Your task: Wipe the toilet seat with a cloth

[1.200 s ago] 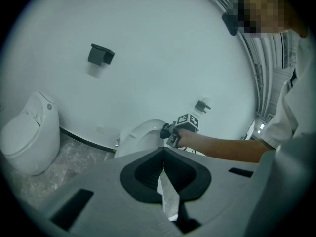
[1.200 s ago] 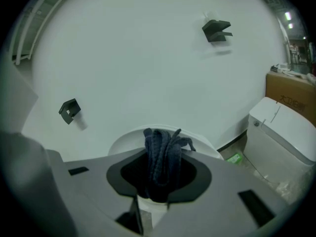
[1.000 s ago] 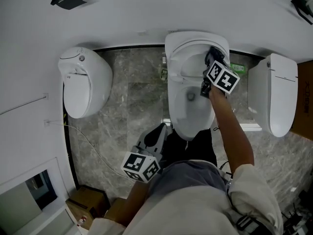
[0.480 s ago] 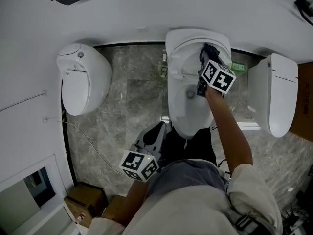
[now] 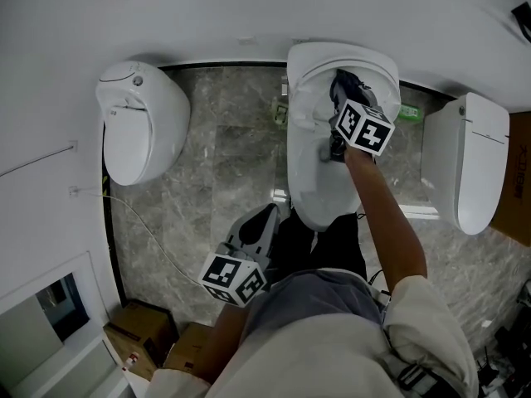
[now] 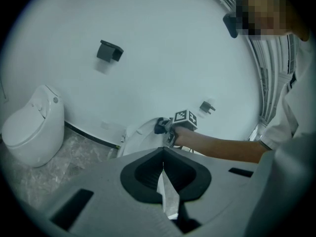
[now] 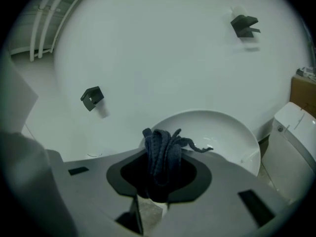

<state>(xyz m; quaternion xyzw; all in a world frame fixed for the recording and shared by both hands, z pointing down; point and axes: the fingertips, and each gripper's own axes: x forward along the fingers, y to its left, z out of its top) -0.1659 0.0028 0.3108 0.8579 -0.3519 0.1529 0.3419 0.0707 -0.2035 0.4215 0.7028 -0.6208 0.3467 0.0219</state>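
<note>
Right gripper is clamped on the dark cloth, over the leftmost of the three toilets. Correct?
Not the leftmost. The right gripper is clamped on the dark cloth, but over the middle toilet of the three. The head view shows it.

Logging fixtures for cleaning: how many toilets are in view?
3. The left toilet by the left wall, the middle toilet ahead, lid up, the right toilet at the right edge. Others may be unseen.

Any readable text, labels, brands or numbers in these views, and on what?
Nothing legible.
Green label beside the toilet: too small.
Print on the cardboard box, right edge: blurred, cut off.
Sticker on the carton, lower left: too small.
</note>
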